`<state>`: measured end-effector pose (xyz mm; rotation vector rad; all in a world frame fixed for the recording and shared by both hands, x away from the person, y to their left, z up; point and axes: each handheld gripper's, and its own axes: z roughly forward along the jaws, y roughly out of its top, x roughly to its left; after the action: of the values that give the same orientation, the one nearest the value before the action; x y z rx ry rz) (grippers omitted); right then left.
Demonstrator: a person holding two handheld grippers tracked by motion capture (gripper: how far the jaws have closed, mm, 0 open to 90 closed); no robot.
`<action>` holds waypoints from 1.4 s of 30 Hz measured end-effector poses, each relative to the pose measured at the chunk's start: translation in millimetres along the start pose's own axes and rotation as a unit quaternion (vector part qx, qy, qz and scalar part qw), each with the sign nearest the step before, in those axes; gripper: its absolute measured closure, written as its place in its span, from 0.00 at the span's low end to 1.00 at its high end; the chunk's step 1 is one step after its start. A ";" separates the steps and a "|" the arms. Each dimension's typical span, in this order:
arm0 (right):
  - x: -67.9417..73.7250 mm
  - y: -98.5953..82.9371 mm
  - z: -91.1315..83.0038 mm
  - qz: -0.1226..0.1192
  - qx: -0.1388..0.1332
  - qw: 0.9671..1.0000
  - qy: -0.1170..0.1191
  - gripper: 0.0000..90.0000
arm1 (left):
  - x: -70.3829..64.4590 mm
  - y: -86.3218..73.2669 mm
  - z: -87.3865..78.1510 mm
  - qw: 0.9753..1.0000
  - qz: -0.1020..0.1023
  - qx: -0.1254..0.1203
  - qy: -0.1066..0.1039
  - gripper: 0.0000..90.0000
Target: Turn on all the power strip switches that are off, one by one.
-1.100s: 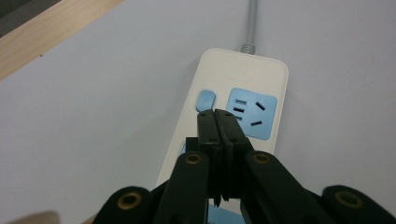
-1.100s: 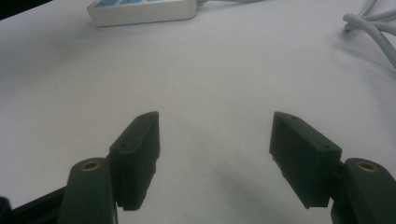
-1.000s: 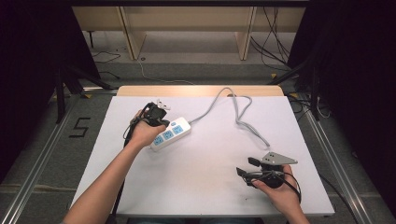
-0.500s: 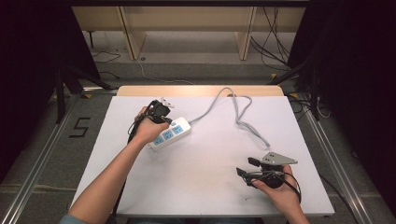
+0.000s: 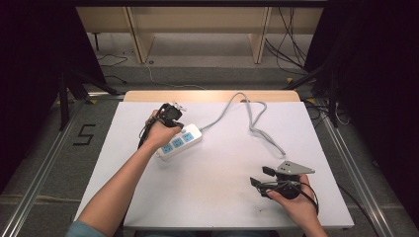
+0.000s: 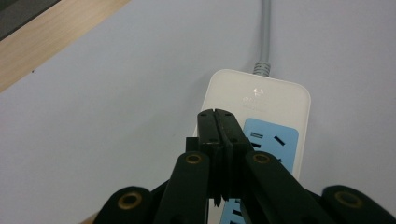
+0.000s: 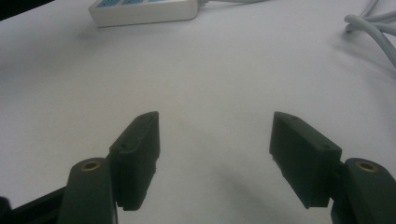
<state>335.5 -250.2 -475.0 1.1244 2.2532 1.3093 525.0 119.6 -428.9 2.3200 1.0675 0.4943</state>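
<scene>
A white power strip point(image 5: 180, 142) with blue socket faces lies on the table left of centre, and its grey cable point(image 5: 257, 126) loops off to the far right. My left gripper point(image 5: 173, 123) hovers over the strip's cable end. In the left gripper view its jaws point(image 6: 218, 116) are pressed together with nothing between them, just above the strip point(image 6: 280, 98). My right gripper point(image 5: 262, 176) rests near the table's front right, open and empty. The right gripper view has its jaws point(image 7: 215, 126) spread wide over bare table, with the strip point(image 7: 144, 11) far ahead.
The white table top point(image 5: 222, 202) has a wooden strip point(image 5: 212, 96) along its far edge. Cable loops point(image 7: 373, 25) lie ahead and to the right of my right gripper. Dark floor, metal rails and shelving legs surround the table.
</scene>
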 end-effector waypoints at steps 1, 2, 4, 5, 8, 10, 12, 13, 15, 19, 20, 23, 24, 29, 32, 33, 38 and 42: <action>-0.1 -0.1 0.0 0.000 0.000 1.000 0.000 0.38 | 0.0 1.1 0.5 1.000 0.001 -0.001 -0.001 0.99; 0.0 -0.1 0.0 0.001 0.002 1.000 -0.001 0.38 | -0.1 2.2 0.8 1.000 0.002 0.000 -0.001 0.99; 0.0 -0.2 0.2 0.000 0.002 1.000 0.000 0.38 | -0.6 3.9 2.3 1.000 0.004 -0.001 -0.003 0.99; 0.1 -0.1 0.3 0.000 0.002 1.000 0.001 0.38 | -0.9 4.4 3.4 1.000 0.005 0.001 -0.004 0.99; 0.2 -0.1 0.1 0.000 0.001 1.000 0.001 0.38 | -2.0 4.4 7.7 1.000 0.005 0.004 -0.007 0.99; 0.1 -0.1 0.1 0.000 0.001 1.000 0.001 0.38 | -2.4 4.1 10.6 1.000 0.006 0.006 -0.007 0.99; 0.0 -0.1 0.1 0.000 0.001 1.000 0.001 0.38 | -1.8 3.9 12.9 1.000 0.008 0.011 -0.008 0.99; 0.0 -0.1 0.1 0.000 0.001 1.000 0.001 0.38 | -1.7 3.7 14.2 1.000 0.007 0.011 -0.008 0.99; 0.1 -0.1 0.2 -0.001 0.001 1.000 0.002 0.38 | -1.2 3.3 16.3 1.000 0.004 0.012 -0.007 0.99; 0.0 -0.2 0.2 0.000 0.002 1.000 0.002 0.38 | 0.0 2.7 19.2 1.000 0.005 0.016 -0.005 0.99; 0.0 -0.2 0.2 0.000 0.002 1.000 0.001 0.38 | 0.3 2.6 19.6 1.000 0.003 0.017 -0.005 0.99; 0.1 -0.2 0.3 -0.001 0.002 1.000 0.001 0.38 | 0.5 2.5 20.2 1.000 0.003 0.017 -0.006 0.99; 0.1 -0.2 0.3 -0.001 0.002 1.000 0.001 0.38 | 0.1 2.6 20.6 1.000 0.001 0.015 -0.007 0.99; 0.1 -0.4 0.7 -0.001 0.002 1.000 0.001 0.38 | 0.0 2.8 21.9 1.000 0.003 0.016 -0.004 0.99; 0.2 -0.3 0.7 0.000 0.001 1.000 0.002 0.38 | -0.1 2.8 22.1 1.000 0.003 0.016 -0.004 0.99; 0.1 -0.4 0.6 0.000 0.001 1.000 0.001 0.38 | -0.1 2.8 22.0 1.000 0.003 0.016 -0.004 0.99; 0.2 -0.3 0.8 -0.001 0.002 1.000 0.002 0.38 | 0.2 3.0 22.5 1.000 0.000 0.018 -0.007 0.99; 0.5 -0.3 0.7 -0.001 0.002 1.000 0.002 0.38 | 0.4 2.9 23.1 1.000 -0.001 0.020 -0.008 0.99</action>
<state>335.5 -249.4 -475.6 1.1218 2.2599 1.3080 539.0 111.1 -445.4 2.3536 1.0806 0.4585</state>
